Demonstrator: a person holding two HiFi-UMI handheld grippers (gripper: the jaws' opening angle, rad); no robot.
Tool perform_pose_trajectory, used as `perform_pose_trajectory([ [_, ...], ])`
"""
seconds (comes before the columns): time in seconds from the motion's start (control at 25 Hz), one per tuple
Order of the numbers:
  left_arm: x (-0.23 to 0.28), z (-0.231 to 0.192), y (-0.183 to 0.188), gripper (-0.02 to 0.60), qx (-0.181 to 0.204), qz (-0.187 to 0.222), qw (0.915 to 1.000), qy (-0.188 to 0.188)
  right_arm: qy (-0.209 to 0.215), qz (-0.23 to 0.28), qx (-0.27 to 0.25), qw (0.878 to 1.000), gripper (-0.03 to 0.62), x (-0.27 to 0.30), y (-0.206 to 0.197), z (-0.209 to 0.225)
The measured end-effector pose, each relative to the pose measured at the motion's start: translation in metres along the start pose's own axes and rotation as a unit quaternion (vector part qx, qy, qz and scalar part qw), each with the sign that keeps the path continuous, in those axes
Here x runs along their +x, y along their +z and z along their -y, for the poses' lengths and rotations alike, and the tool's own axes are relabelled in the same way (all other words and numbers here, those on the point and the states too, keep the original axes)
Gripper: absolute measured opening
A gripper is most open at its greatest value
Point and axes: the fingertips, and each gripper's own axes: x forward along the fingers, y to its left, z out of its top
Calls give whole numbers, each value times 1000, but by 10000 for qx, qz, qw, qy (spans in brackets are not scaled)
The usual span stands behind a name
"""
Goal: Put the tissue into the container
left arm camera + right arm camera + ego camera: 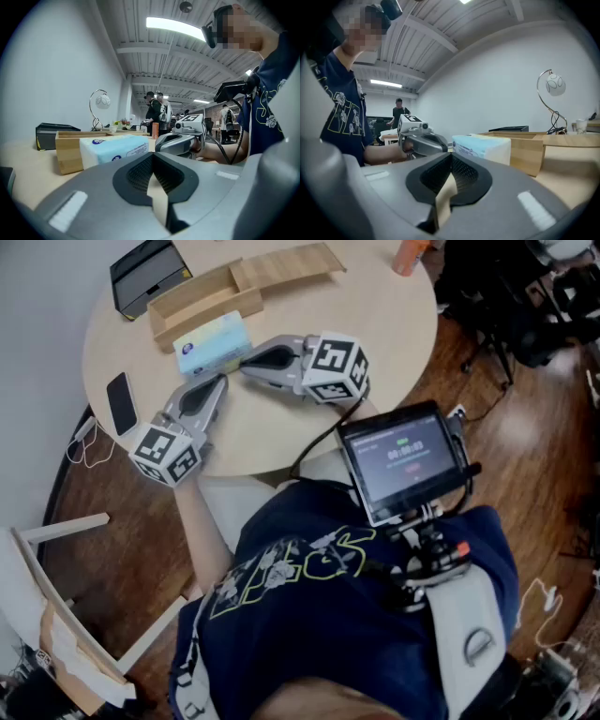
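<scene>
On the round table (309, 432), a pale blue tissue pack (214, 344) lies flat, outside the container. The container, an open wooden box (192, 298), sits just behind the pack, its long side running along the pack's far edge. A loose wooden board (286, 263) lies behind the pack and to its right, against the end of the box. A black box (145, 276) stands further behind the pack, beyond the wooden box, and a dark phone (121, 402) lies to the pack's left, near the table's edge.

The left gripper (221, 382) rests low on the table just in front of the pack, pointing at its near side. Its jaws are clenched together with nothing between them. The right gripper (246, 367) lies just beside the pack's near right corner, its tips close to the left gripper's. Its jaws are also pressed together and empty. Neither gripper holds the pack.
</scene>
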Motion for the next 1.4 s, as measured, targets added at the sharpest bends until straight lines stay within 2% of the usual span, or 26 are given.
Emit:
perform_pose_trajectory([
  [0.68, 8, 5, -4, 3, -7, 15, 10000, -48, 43, -21, -157, 9999, 0, -6, -11, 2],
  [1.16, 7, 0, -4, 3, 153, -48, 9999, -51, 33, 135, 13, 9999, 0, -7, -6, 6],
  [1.4, 8, 4, 0, 3, 61, 10, 10000, -53, 20, 121, 33, 9999, 0, -10, -9, 5],
])
